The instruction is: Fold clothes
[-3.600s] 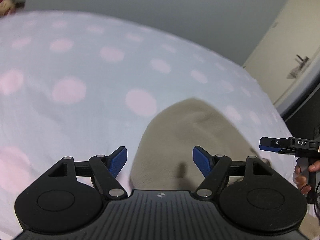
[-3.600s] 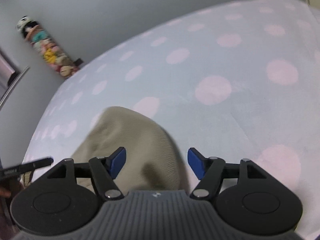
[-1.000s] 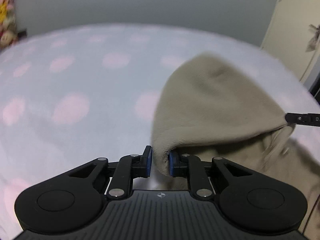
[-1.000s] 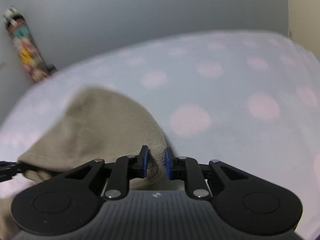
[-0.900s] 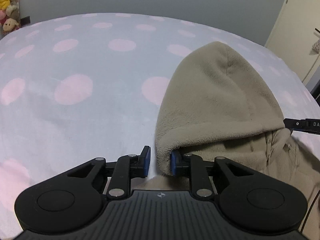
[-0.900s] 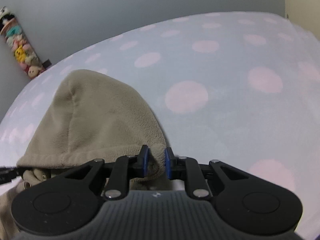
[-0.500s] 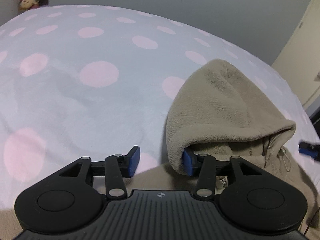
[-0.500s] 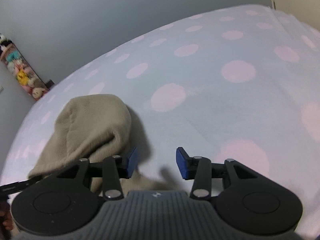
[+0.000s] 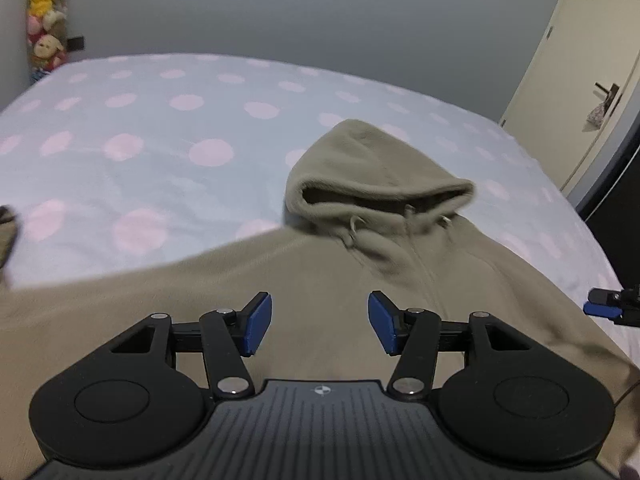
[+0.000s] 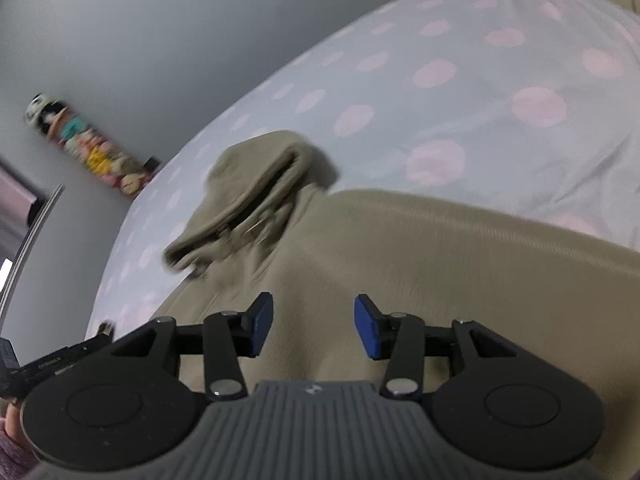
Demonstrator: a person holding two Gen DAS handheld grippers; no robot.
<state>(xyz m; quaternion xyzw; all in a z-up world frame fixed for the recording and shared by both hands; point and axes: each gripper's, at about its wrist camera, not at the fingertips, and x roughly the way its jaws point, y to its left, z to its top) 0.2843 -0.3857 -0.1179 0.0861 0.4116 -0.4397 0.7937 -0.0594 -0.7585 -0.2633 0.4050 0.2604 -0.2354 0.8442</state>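
Polka-dot bed (image 9: pixel 132 160) carries a beige hoodie (image 9: pixel 328 280) front-up, hood (image 9: pixel 372 168) laid flat.
Left gripper (image 9: pixel 319 320) and right gripper (image 10: pixel 314 326) hover above, fingers apart, holding nothing.

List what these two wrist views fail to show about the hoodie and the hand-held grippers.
- Hoodie hem and lower body: hidden below the left hand-held gripper body, left wrist view.
- Sleeves: cut off at both frame edges in both views.
- Zipper and drawstring details at the hood: motion-blurred, right wrist view.
- Right hand-held gripper: whether it touches the fabric cannot be told.
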